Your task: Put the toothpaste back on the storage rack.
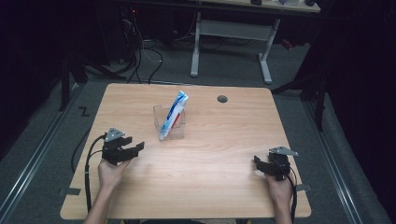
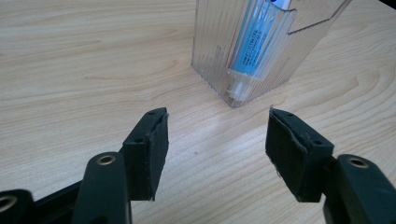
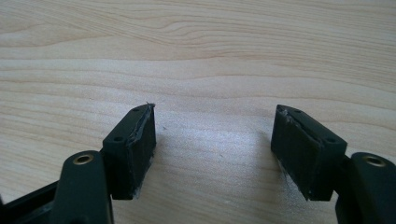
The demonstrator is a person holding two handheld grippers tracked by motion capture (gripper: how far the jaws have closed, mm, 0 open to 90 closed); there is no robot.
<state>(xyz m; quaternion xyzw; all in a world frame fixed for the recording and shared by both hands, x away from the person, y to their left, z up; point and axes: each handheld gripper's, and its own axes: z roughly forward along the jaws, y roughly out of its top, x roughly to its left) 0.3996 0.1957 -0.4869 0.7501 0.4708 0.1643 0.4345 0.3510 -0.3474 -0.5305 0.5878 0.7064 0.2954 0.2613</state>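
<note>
- Toward the far middle of the counter [image 1: 224, 154] stands a clear ribbed holder [image 1: 169, 122], and a blue and white toothpaste tube [image 1: 173, 113] leans inside it, cap end down at the bottom, flat tail sticking out above the rim and tipped to the right as seen from the high view.
- The left tool [image 1: 135, 148] sits at the near left, jaws spread with nothing between them, pointing toward the holder; from its own camera the holder [image 2: 261, 51] lies just ahead and slightly to the right of the gap, the tube's cap [image 2: 238, 89] showing through the wall near the base.
- The right tool [image 1: 258, 163] rests at the near right edge, well apart from the holder, jaws likewise released and empty over bare wood.
- My reading: the left hand is clearly the nearer one, and the tube's long axis runs steeply upward, so a grip would likely have to come at the exposed tail from above, not from the side through the plastic.
</note>
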